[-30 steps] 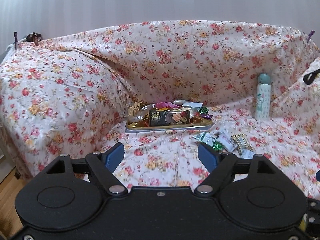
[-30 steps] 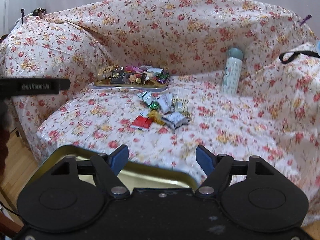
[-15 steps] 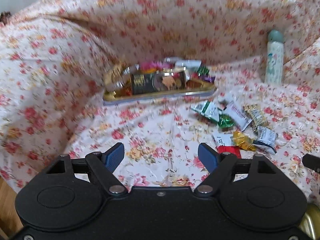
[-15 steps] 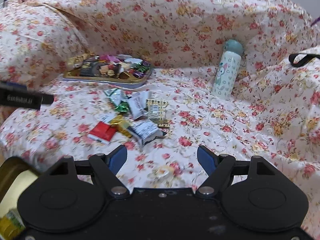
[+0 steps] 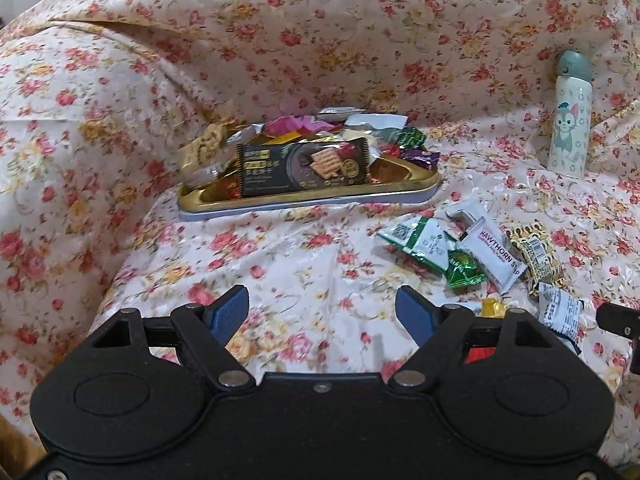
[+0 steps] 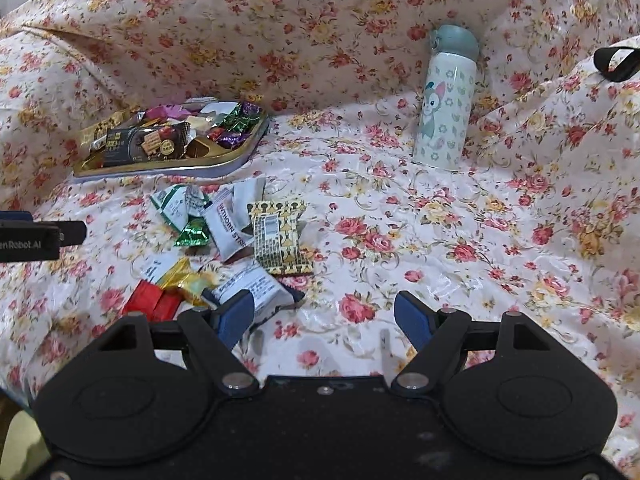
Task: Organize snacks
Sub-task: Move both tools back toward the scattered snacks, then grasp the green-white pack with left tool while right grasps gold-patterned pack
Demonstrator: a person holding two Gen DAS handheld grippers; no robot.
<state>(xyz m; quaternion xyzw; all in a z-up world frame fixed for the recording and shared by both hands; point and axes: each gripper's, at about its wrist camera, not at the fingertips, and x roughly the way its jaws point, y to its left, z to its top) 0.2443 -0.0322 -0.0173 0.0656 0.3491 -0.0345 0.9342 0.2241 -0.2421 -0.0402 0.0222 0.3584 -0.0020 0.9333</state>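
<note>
The left gripper (image 5: 322, 312) hangs over the floral cover (image 5: 304, 256), jaws spread wide with nothing between them; the right gripper (image 6: 325, 314) is likewise wide apart and empty; loose snack packets (image 6: 236, 236) lie scattered on the seat just in front of the gold tray (image 6: 224, 162) heaped with snacks; a bottle (image 6: 444, 108) stands upright further right.

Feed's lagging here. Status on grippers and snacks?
Left gripper and right gripper open, empty. Loose snacks on the sofa cover, gold tray behind them part filled. Nothing blocking; bottle stands clear.
</note>
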